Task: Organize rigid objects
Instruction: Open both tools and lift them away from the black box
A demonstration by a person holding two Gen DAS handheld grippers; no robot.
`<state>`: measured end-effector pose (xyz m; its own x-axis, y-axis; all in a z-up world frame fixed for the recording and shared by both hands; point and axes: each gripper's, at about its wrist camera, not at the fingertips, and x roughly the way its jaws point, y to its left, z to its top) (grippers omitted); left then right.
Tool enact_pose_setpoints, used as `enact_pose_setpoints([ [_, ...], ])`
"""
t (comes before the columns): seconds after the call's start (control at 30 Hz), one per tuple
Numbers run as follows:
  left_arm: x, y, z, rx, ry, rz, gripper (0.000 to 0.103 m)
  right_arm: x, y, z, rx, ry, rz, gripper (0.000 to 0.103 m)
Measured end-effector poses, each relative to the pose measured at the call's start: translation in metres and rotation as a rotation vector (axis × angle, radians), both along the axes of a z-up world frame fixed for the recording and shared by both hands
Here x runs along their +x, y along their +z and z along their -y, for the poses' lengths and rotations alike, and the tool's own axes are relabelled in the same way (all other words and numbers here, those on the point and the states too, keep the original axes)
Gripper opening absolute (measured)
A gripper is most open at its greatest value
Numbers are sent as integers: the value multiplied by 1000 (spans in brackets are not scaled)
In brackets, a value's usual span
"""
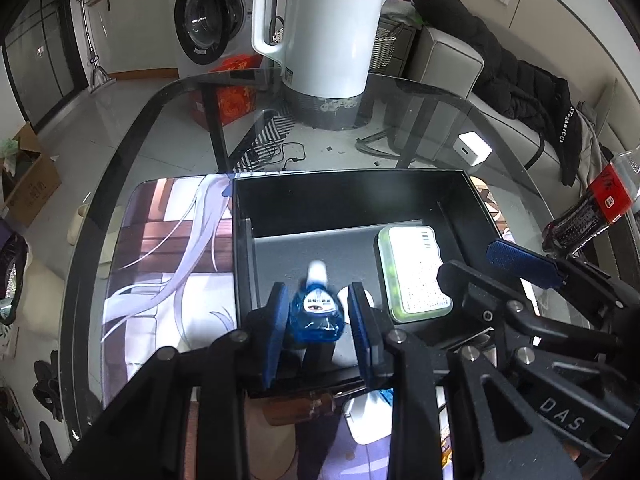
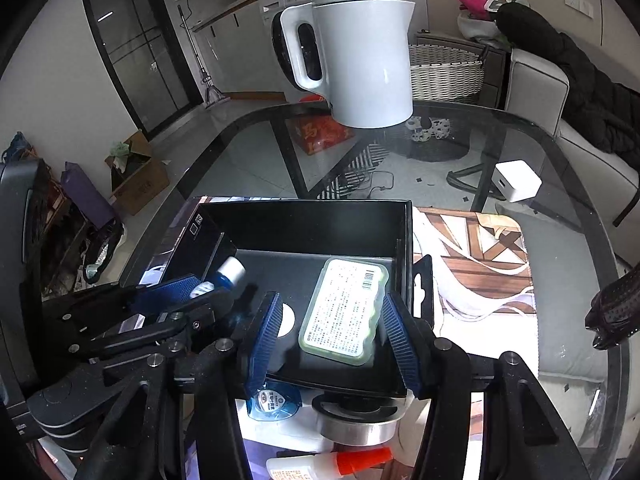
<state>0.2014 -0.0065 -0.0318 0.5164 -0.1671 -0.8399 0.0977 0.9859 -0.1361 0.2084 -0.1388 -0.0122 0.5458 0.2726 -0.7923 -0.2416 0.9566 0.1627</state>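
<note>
Left gripper [image 1: 318,316]: clenched on a small blue eye-drop bottle [image 1: 317,312], white cap pointing away, held over the near left part of the black box [image 1: 348,200]. The bottle's base is partly masked by the blue pads.

Right gripper [image 2: 328,332]: jaws parted, one pad either side of the green pill case [image 2: 344,312]; the case lies flat on the box floor at the right side. Whether the pads touch its edges cannot be made out; it appears released rather than gripped.

Black box: open-topped, stands on a printed mat [image 1: 168,248] on the glass desk [image 1: 420,120]. A white round mark on the floor of the box is half hidden behind the grippers in both views.

Near edge, right wrist view: a second blue eye-drop bottle [image 2: 274,402], a metal-rimmed round object [image 2: 356,420] and a white tube with an orange cap [image 2: 332,462] lie just outside the box, all partly covered by the gripper frame; the tube is cut off at the bottom edge.

White kettle [image 2: 360,60]: upright at the far side of the desk, handle to the left.

White cube [image 2: 518,180]: on the desk, right of the kettle, well apart from the box.

Dark bottle with red label [image 1: 592,208]: right edge of the left wrist view, cut off.
</note>
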Motion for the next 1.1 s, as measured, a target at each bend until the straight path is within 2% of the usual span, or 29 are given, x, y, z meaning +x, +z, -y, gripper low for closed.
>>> enact_pose_setpoints([
  [0.37,0,1,-2,-3,1,5,30,0,0,1,5,-3,-4,54],
  [0.5,-3,5,0,25,2,42,30,-1,0,2,11,-4,-6,54],
  [0.57,-5,8,0,32,3,60,34,-2,1,3,20,-7,-11,54],
  [0.63,-7,11,-1,43,13,77,44,-4,2,5,34,-10,-13,54],
  [0.7,-12,16,-4,22,8,106,49,-10,6,7,38,-7,4,54],
  [0.8,-22,28,-4,23,-9,168,50,-24,17,6,32,7,61,54],
  [1.1,-81,77,2,25,-53,454,53,-83,59,18,87,-10,276,54],
])
